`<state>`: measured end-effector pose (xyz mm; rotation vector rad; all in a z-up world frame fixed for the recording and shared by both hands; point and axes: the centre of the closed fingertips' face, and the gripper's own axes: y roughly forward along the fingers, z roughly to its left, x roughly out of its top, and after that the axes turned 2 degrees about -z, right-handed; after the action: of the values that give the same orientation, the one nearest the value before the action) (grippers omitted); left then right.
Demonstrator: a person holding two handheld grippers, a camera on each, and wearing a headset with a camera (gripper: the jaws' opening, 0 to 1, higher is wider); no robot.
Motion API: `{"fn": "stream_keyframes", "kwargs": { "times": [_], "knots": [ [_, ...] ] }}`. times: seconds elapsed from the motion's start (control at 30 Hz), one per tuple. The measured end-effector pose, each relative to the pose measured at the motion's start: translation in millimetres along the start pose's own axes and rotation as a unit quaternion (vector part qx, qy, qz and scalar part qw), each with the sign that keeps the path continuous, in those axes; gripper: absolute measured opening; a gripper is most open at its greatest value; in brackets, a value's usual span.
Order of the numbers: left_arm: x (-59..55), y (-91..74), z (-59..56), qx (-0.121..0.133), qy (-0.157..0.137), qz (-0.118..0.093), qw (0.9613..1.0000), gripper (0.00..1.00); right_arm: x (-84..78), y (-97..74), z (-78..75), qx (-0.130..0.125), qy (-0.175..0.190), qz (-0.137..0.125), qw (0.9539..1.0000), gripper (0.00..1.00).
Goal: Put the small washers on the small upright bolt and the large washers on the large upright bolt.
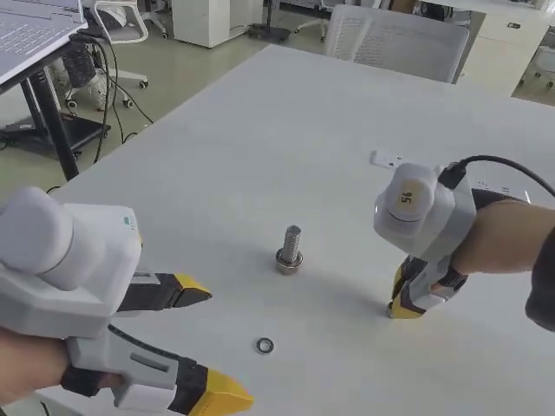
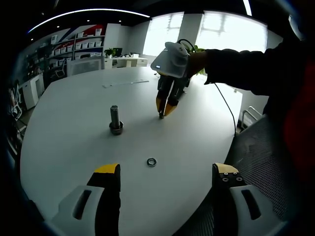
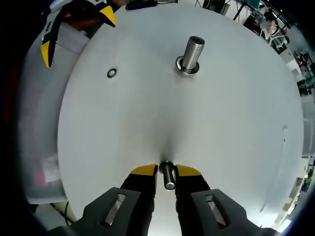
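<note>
The large bolt (image 1: 290,250) (image 2: 115,119) (image 3: 189,55) stands upright mid-table with a washer ring around its base. One small washer (image 1: 264,346) (image 2: 151,162) (image 3: 111,73) lies flat on the white table in front of it. My left gripper (image 1: 212,345) (image 2: 166,172) hovers open just short of that washer, nothing between its jaws. My right gripper (image 1: 406,305) (image 3: 167,171) (image 2: 164,107) points down at the table to the right of the large bolt, shut on the small bolt (image 3: 168,176), whose head end shows between the yellow tips.
The white table (image 1: 260,147) stretches far and left. A small white label (image 1: 386,159) lies behind the right gripper. A mesh chair (image 1: 395,39) stands at the far edge. A laptop (image 1: 30,30) sits on a side desk at the left.
</note>
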<state>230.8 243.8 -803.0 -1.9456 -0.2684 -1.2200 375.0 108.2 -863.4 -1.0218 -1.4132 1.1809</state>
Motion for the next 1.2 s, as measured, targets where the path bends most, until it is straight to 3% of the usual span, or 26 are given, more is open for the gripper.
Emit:
{"fn": "stream_keyframes", "kwargs": {
  "times": [0.6, 1.2],
  "knots": [
    [-0.4, 0.2, -1.3, -0.002, 0.002, 0.000, 1.0000, 0.75, -4.1, -10.7, -2.4, -0.016, 0.013, -0.013, 0.9997, 0.22],
    [1.3, 0.2, 0.3, -0.003, 0.004, 0.000, 1.0000, 0.75, -17.2, -22.1, 3.6, -0.024, 0.035, -0.020, 0.9989, 0.22]
  ]
}}
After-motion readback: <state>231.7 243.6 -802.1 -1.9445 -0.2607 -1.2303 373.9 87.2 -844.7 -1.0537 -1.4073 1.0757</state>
